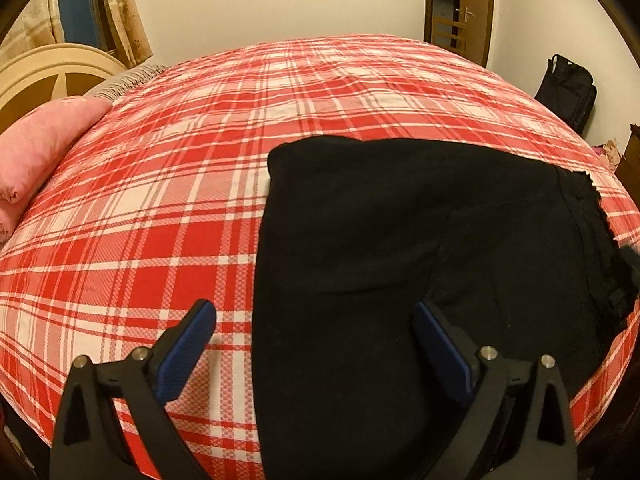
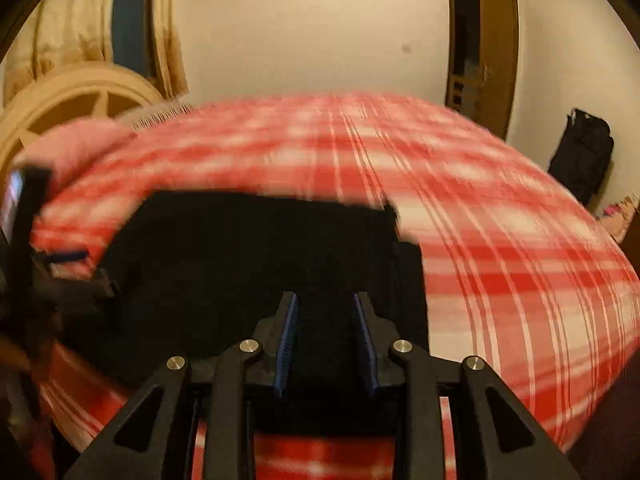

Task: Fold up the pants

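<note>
The black pants (image 1: pixel 400 248) lie folded in a thick block on the red plaid bed (image 1: pixel 160 208), with the frilled waistband edge (image 1: pixel 600 208) at the right. My left gripper (image 1: pixel 314 312) is wide open above the pants' near left edge, one finger over the sheet, one over the cloth, holding nothing. In the blurred right wrist view, the pants (image 2: pixel 248 256) lie ahead and my right gripper (image 2: pixel 326 300) hovers over their near edge, its jaws partly open with a clear gap and nothing between them. The left gripper (image 2: pixel 68 258) shows at the far left.
A pink pillow (image 1: pixel 44 140) lies at the bed's left by the cream headboard (image 1: pixel 52 68). A black bag (image 1: pixel 568 88) stands by the wall at right, beside a brown door (image 1: pixel 472 4). Curtains (image 2: pixel 80 20) hang at the back left.
</note>
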`<state>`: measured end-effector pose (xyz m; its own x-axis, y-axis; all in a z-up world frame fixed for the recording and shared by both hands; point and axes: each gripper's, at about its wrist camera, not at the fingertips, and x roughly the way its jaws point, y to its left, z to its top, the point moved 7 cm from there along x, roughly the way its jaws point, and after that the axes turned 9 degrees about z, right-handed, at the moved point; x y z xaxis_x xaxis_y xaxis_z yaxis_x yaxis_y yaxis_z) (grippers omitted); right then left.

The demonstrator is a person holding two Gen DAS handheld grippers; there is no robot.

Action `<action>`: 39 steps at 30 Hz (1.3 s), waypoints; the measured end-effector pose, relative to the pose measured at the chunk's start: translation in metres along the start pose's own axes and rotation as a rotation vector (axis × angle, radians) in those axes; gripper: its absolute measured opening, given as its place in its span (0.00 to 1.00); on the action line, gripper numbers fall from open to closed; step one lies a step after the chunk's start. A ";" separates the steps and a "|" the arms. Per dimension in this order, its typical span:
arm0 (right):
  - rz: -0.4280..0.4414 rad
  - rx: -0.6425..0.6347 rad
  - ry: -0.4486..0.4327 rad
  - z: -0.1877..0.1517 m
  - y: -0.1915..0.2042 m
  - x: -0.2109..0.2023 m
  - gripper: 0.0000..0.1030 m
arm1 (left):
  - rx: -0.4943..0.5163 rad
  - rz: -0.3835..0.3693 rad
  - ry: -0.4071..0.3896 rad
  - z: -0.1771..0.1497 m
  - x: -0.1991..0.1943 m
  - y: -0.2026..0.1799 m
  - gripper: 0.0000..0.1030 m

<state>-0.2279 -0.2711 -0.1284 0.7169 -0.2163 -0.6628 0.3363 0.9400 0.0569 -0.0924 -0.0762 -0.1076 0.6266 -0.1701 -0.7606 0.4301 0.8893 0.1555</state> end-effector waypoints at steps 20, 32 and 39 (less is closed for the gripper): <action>0.054 0.293 -0.256 0.029 -0.037 -0.067 0.54 | -0.128 -0.050 -0.059 0.016 -0.020 0.048 0.98; 0.047 0.260 -0.207 0.027 -0.030 -0.047 0.55 | -0.075 -0.027 -0.024 0.033 0.000 0.030 0.98; 0.046 0.281 -0.198 0.031 -0.037 -0.041 0.55 | -0.050 -0.039 -0.010 0.035 0.004 0.017 0.98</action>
<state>-0.2509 -0.3050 -0.0805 0.8304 -0.2483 -0.4988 0.4364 0.8464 0.3052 -0.0596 -0.0769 -0.0856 0.6163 -0.2090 -0.7593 0.4213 0.9020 0.0937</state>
